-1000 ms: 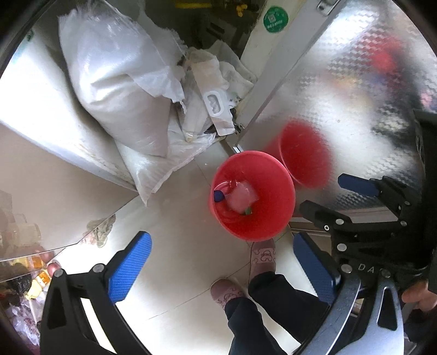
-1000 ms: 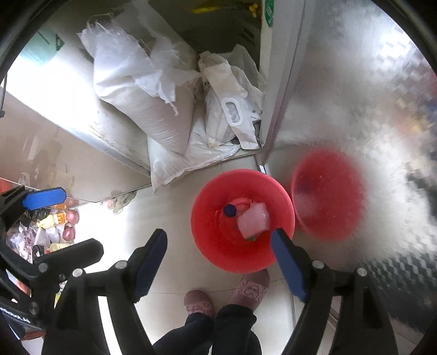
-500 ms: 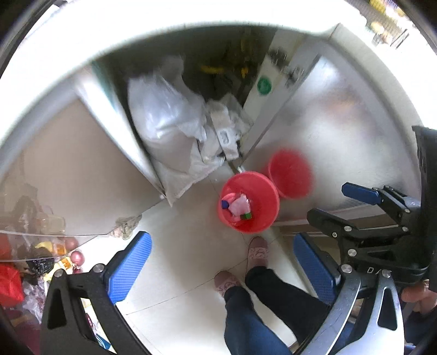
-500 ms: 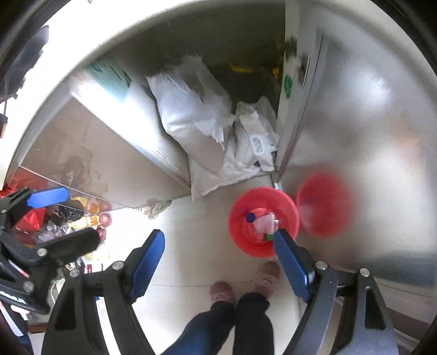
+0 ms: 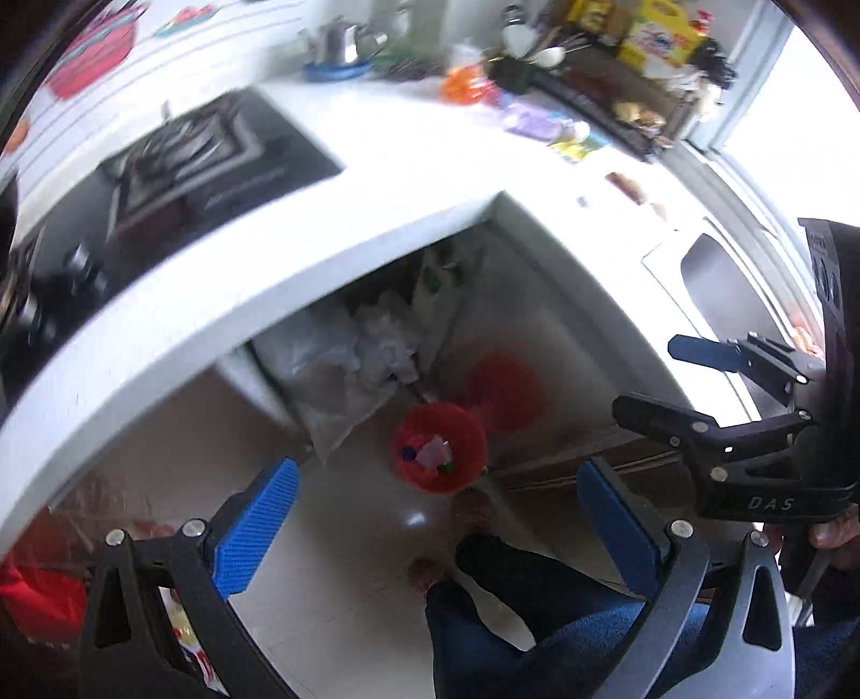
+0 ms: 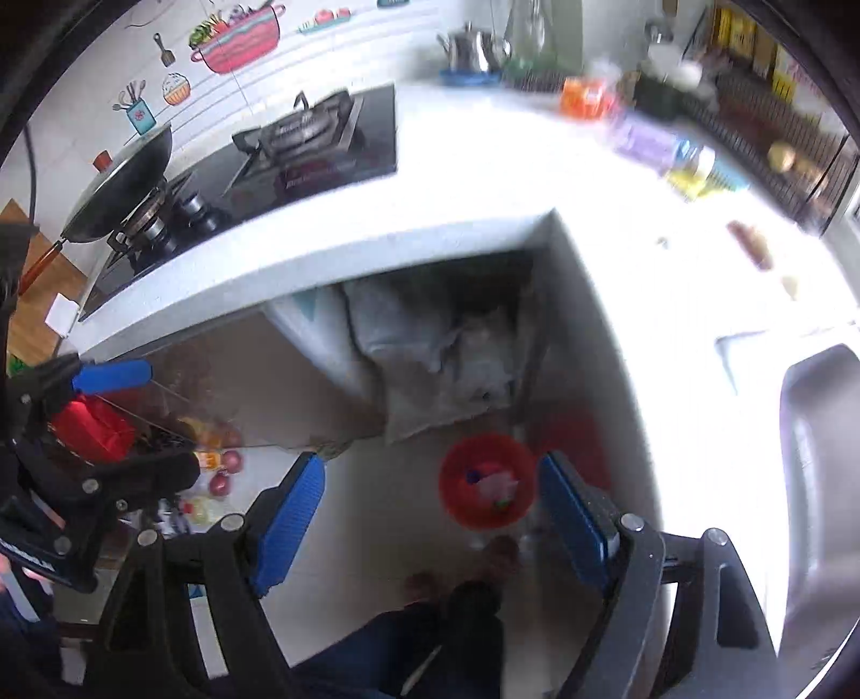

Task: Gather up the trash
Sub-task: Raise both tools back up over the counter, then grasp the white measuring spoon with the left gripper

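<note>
A red trash bin (image 5: 439, 447) stands on the floor below the counter corner, with pink, blue and green scraps (image 5: 430, 454) inside. It also shows in the right wrist view (image 6: 486, 486). My left gripper (image 5: 435, 527) is open and empty, high above the floor. My right gripper (image 6: 430, 516) is open and empty, also high up; it shows at the right of the left wrist view (image 5: 715, 387). On the white countertop (image 5: 430, 177) lie small scraps: a brown piece (image 6: 750, 244) and bits near it.
A gas hob (image 6: 301, 145) and a wok (image 6: 123, 177) sit at the left. A kettle (image 6: 475, 48), bottles and a rack line the back. A steel sink (image 6: 822, 457) is at the right. White sacks (image 6: 430, 344) fill the open cabinet. The person's legs (image 5: 510, 607) stand by the bin.
Both grippers have risen from just above the bin to above counter height. The countertop, hob and sink have come into view. The bin looks much smaller.
</note>
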Available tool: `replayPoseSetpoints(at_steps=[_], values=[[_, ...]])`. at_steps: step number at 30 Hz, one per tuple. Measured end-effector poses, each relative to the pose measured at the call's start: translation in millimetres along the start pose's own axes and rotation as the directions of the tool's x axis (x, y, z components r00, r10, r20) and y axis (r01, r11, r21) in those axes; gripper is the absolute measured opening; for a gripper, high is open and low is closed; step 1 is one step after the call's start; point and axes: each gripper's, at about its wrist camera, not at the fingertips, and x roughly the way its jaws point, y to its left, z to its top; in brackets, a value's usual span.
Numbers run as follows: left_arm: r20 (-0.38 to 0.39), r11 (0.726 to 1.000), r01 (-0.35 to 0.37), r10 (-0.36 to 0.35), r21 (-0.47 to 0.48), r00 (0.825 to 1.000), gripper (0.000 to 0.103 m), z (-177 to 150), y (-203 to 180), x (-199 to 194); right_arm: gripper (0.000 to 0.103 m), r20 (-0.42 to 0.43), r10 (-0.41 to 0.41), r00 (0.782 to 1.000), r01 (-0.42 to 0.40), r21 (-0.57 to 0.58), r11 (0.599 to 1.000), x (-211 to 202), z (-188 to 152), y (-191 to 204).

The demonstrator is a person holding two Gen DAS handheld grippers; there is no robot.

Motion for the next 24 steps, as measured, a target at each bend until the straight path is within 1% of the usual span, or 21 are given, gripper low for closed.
replayPoseSetpoints(at_steps=[5, 11, 12, 14, 18, 22, 24], values=[[0.044, 0.997, 0.039, -0.042, 0.072, 0.998, 0.103, 35, -23, -10, 0.08, 0.031, -0.058, 0.998, 0.059, 0.0, 0.998, -22, 10, -24], [0.037, 0.99, 0.083, -0.088, 0.117, 0.995, 0.103, 86, -54, -1, 0.081, 0.062, -0.131, 0.989, 0.128, 0.05, 0.99, -38, 27, -70], [0.03, 0.989, 0.087, -0.091, 0.12, 0.995, 0.103, 96, -59, 3, 0.082, 0.062, -0.127, 0.99, 0.123, 0.065, 0.99, -39, 31, -80], [0.022, 0.985, 0.104, -0.108, 0.134, 0.994, 0.103, 114, -68, 11, 0.089, 0.066, -0.12, 0.991, 0.113, 0.103, 0.988, -38, 41, -99], [0.004, 0.98, 0.111, -0.113, 0.164, 0.994, 0.103, 146, -84, 32, 0.089, 0.065, -0.104, 0.992, 0.092, 0.164, 0.982, -34, 57, -137], [-0.035, 0.975, 0.103, -0.099, 0.195, 0.995, 0.103, 172, -99, 59, 0.089, 0.022, -0.105, 0.994, 0.1, 0.16, 0.982, -18, 71, -160], [-0.063, 0.972, 0.097, -0.086, 0.214, 0.994, 0.103, 184, -107, 75, 0.089, -0.005, -0.093, 0.996, 0.093, 0.163, 0.982, -13, 75, -174]])
